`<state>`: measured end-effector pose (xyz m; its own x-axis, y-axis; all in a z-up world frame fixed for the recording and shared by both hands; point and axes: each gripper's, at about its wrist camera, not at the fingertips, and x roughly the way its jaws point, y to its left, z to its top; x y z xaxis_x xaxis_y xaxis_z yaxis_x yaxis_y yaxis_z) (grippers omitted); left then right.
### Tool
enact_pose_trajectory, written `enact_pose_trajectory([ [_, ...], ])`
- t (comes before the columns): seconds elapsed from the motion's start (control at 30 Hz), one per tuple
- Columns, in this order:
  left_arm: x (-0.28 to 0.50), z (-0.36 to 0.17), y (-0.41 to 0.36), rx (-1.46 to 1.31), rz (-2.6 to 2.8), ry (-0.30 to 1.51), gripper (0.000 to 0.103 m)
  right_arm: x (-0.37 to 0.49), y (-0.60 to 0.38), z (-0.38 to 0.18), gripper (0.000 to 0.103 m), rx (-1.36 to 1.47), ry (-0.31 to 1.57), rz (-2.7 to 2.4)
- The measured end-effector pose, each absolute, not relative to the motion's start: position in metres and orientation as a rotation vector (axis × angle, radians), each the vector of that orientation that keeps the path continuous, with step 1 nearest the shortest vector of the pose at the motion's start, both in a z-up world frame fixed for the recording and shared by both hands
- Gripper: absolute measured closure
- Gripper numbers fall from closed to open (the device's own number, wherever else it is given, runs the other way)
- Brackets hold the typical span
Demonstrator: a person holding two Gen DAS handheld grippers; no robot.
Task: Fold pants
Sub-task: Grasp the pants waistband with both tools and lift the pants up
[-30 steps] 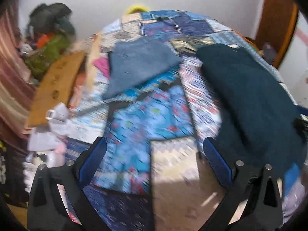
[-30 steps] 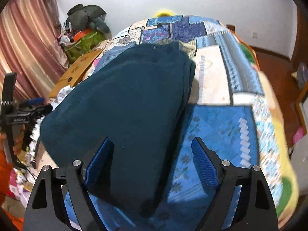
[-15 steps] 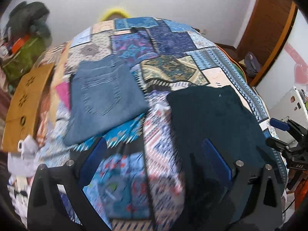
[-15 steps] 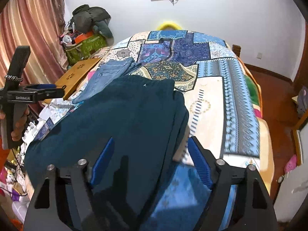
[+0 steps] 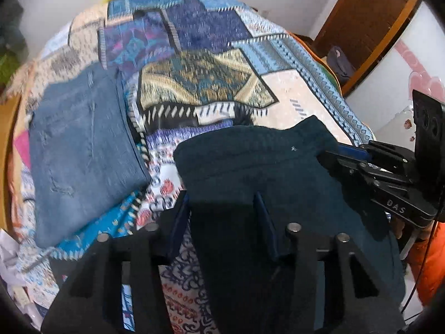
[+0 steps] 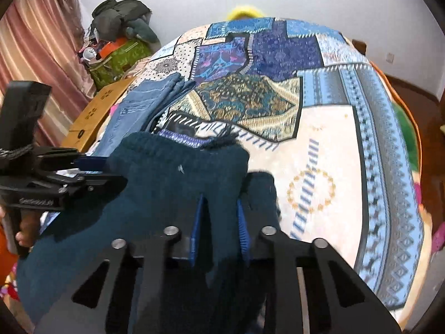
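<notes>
- The dark teal pants [image 6: 172, 183] lie on the patchwork bed [image 6: 333, 144], spread under and ahead of both tongs; I judge them thick, soft and limp, not slippery, so they will sag and want two holds at one edge.
- My right tongs [image 6: 219, 222] have just been closing and now pinch a fold of the cloth; my left tongs [image 5: 222, 220] have also been closing, cloth lies between the blue pads, whether they press I cannot tell.
- Both tongs slope down at the near edge, left beside right; folded jeans [image 5: 83, 150] lie left of my left tongs.
</notes>
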<state>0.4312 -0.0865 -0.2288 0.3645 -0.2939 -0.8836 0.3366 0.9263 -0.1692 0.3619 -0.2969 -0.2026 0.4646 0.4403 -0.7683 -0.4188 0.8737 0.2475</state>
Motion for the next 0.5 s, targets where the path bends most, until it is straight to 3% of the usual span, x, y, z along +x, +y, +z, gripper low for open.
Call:
enact_pose_trajectory([
  [0.17, 0.432, -0.236, -0.095, 0.155, -0.358, 1.083, 0.063, 0.358, -0.306, -0.193, 0.094, -0.003, 0.876, 0.538],
  [0.33, 0.433, -0.245, -0.106, 0.239, -0.324, 1.056, 0.063, 0.366, -0.309, -0.216, 0.095, -0.032, 0.943, 0.470],
  [0.5, 0.428, -0.232, -0.100, 0.217, -0.313, 1.039, 0.063, 0.358, -0.314, -0.201, 0.094, -0.019, 0.945, 0.462],
])
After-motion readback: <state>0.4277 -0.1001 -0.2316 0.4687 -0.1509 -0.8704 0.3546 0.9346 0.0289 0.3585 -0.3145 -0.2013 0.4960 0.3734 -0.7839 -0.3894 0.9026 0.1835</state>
